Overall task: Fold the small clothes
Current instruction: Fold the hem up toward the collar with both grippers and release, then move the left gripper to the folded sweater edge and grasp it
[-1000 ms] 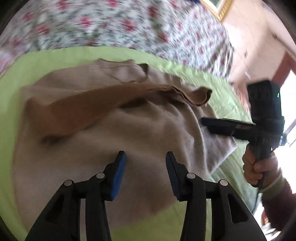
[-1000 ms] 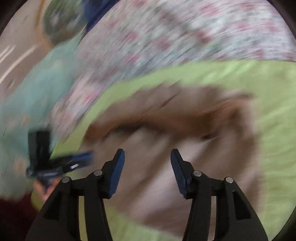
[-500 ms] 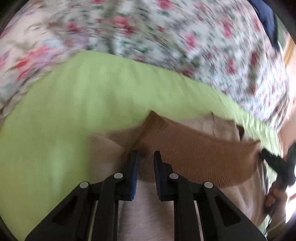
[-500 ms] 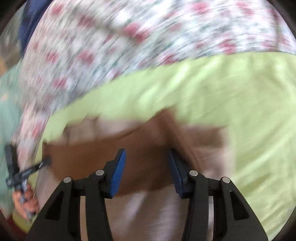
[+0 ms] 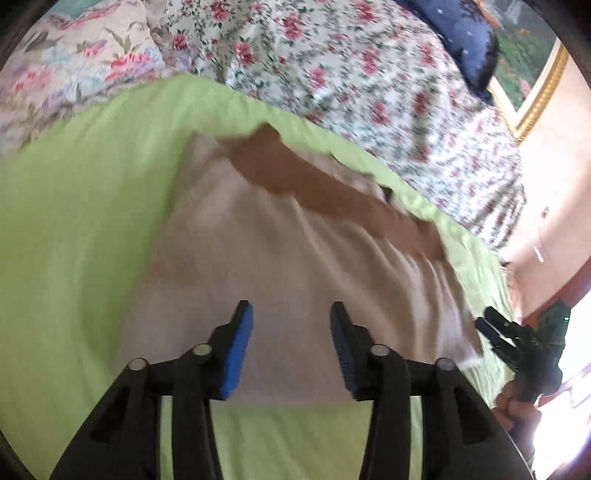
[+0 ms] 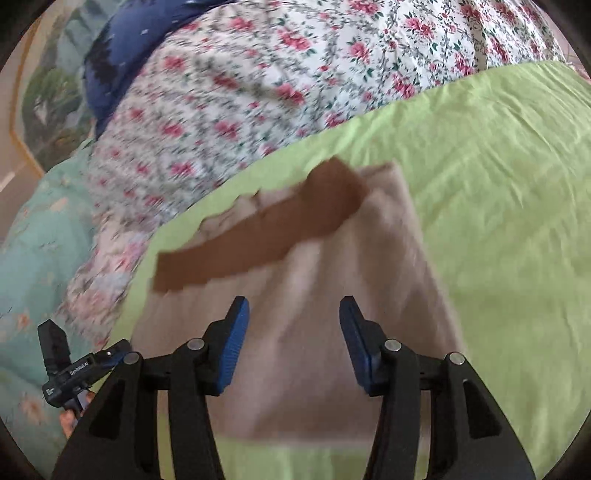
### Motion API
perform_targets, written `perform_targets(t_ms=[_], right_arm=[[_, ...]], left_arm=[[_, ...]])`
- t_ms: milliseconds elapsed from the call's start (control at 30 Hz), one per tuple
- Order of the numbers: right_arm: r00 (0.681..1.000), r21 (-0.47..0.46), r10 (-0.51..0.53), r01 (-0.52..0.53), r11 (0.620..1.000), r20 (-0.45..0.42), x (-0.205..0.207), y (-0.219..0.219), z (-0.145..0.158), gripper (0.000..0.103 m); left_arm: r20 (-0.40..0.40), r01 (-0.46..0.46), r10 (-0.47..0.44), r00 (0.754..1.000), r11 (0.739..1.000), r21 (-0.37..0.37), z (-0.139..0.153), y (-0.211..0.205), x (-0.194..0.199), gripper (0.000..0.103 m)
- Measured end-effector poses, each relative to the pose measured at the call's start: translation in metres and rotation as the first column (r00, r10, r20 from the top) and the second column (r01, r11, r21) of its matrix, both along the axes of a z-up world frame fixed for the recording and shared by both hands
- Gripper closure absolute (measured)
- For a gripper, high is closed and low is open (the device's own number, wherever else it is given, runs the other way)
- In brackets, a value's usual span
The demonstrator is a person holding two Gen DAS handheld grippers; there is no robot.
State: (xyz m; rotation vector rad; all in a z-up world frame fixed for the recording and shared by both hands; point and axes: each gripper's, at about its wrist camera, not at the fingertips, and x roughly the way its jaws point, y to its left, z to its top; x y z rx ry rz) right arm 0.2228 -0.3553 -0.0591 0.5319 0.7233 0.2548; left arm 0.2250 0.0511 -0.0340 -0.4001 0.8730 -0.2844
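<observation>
A small beige knit garment (image 5: pixel 280 266) lies on a lime green sheet (image 5: pixel 74 229), with a darker brown ribbed band (image 5: pixel 332 192) across its far end. My left gripper (image 5: pixel 291 332) is open and empty, above the garment's near part. My right gripper (image 6: pixel 293 328) is open and empty, above the same garment (image 6: pixel 325 317), with the brown band (image 6: pixel 258 229) beyond it. Each gripper shows in the other's view: the right one (image 5: pixel 517 343) at the garment's right edge, the left one (image 6: pixel 74 369) at its left edge.
A floral bedspread (image 5: pixel 351 74) lies beyond the green sheet (image 6: pixel 498 206). A dark blue pillow (image 5: pixel 461 33) sits at the far end near a gold-framed picture (image 5: pixel 535 85). A teal floral cloth (image 6: pixel 37 236) lies to the left in the right wrist view.
Both grippers have pulled back from the brown band toward the garment's near part. The left gripper's jaws, nearly closed at the band half a second ago, are now wide apart.
</observation>
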Motion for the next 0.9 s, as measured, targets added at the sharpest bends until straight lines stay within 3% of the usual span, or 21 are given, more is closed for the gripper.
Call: perform_targets(t_ms=[133,267,433,600,900], right_arm=[[1.0,0.035,0.015,-0.014,0.999,-0.014,-0.037,0.015,-0.008,0.048],[0.999,0.038,0.028,-0.026,0.999,-0.037,-0.066,0.024,-0.017,0.047],[0.997,0.045,0.051,-0.048,0.998,-0.066,-0.083,0.027,-0.023,0.047],[0.997,0.039,0.059,-0.057,0.998,-0.059,-0.087,0.028,-0.019,0.047],[0.996,0.048,0.061,-0.057,0.997,-0.071,-0.076,0.022,-0.02,0.046]], left_arm=[[-0.03,0.013,-0.014,0.999,1.0,-0.007,-0.008,-0.015,-0.039,0.049],[-0.081,-0.04,0.034,0.996,0.997,-0.063,-0.027,-0.013,-0.07,0.046],[-0.092,-0.083,0.074,0.993,0.991,-0.103,-0.041,-0.011,-0.084,0.046],[-0.1,-0.123,0.106,0.989,0.976,-0.182,-0.044,-0.003,-0.069,0.041],[-0.119,-0.276,0.257,0.959,0.941,-0.194,-0.046,0.032,-0.006,0.043]])
